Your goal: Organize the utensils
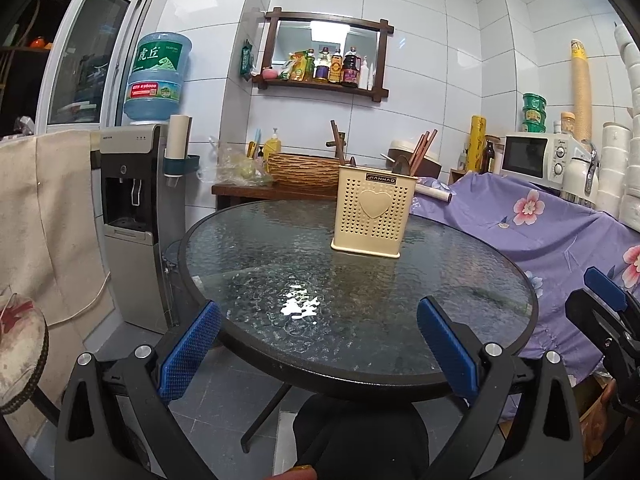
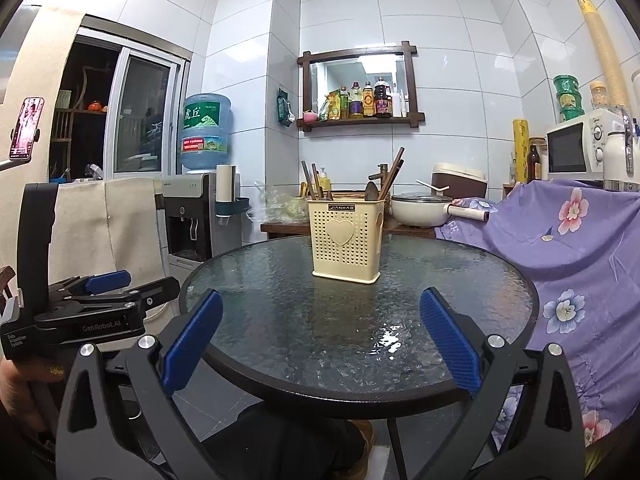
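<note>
Right wrist view: utensil holder (image 2: 347, 240) stands upright well beyond gaping right tongs (image 2: 320, 336).

Round glass table (image 1: 460, 320) bears 1 cream utensil holder (image 1: 372, 216).

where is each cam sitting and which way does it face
Left wrist: on the left claw, facing across the glass table at the utensil holder; own blue fingers and the right claw show.
Right wrist: on the right claw, facing likewise; the left claw shows.
Shared: table, holder, water dispenser.
</note>
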A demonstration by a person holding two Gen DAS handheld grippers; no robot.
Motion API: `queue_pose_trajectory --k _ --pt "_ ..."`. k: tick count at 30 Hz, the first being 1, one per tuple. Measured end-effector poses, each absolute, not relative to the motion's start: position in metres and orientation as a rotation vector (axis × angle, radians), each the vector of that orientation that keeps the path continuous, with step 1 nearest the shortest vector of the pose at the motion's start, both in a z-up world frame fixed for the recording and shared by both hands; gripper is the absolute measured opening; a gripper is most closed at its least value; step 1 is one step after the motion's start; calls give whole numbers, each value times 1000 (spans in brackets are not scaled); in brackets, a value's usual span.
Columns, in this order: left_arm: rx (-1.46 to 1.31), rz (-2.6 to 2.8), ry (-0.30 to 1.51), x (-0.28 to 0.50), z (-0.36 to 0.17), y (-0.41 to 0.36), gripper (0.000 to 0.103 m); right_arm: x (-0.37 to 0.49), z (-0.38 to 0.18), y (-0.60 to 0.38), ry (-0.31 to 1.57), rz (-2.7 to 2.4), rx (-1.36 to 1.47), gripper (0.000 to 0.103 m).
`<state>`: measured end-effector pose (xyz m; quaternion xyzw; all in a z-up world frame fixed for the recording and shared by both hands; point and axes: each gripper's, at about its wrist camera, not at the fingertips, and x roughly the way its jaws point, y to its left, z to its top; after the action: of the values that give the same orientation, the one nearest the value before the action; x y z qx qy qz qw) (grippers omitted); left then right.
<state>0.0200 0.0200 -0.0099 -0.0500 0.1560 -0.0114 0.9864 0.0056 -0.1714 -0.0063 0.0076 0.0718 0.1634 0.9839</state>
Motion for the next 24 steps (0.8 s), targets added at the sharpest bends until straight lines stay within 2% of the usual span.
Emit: queue_pose_trajectory --k 24 --pt "-71 -3 332 21 -9 16 97 8 -9 -169 158 335 17 97"
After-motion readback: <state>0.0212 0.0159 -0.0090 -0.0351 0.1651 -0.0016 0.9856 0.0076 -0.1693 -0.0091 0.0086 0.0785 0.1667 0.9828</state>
